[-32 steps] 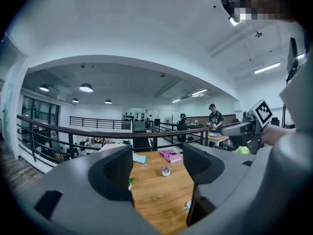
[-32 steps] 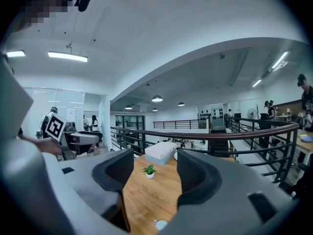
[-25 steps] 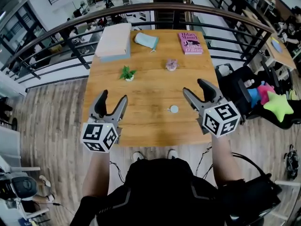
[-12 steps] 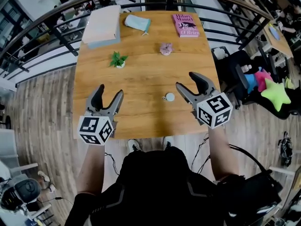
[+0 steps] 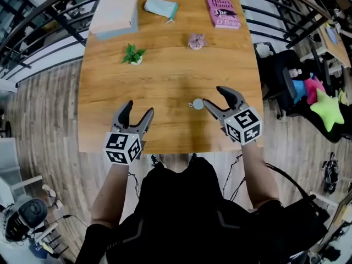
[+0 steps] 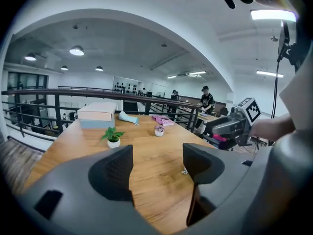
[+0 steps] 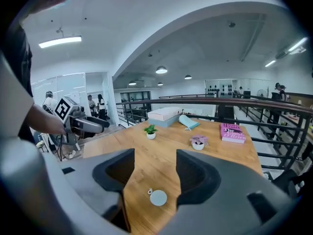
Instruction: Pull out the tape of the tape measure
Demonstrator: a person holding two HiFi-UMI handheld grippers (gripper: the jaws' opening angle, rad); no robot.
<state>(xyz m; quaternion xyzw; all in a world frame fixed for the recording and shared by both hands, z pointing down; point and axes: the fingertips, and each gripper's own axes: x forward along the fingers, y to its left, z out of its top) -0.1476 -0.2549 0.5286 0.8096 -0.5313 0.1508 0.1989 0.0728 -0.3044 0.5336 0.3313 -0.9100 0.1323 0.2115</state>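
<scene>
The tape measure [image 5: 197, 104] is a small round pale-grey disc with a little tab, lying flat on the wooden table [image 5: 165, 76] near its front edge. My right gripper [image 5: 213, 95] is open just to the right of it, its nearer fingertip almost beside the disc. In the right gripper view the tape measure [image 7: 158, 198] lies low between the open jaws of the right gripper [image 7: 154, 168]. My left gripper [image 5: 138, 110] is open and empty over the front left of the table. From the left gripper [image 6: 156, 165] the tape measure [image 6: 185, 171] peeks out beside the right jaw.
At the table's far side lie a flat box [image 5: 114, 11], a teal pouch [image 5: 160, 7] and a pink book [image 5: 223, 12]. A small green plant [image 5: 132, 54] and a pink potted plant [image 5: 196, 40] stand mid-table. A railing runs behind; a chair with plush toys [image 5: 324, 109] is at right.
Both grippers have moved forward over the table. The right gripper's tips have come close to the tape measure. The tape measure itself has not moved.
</scene>
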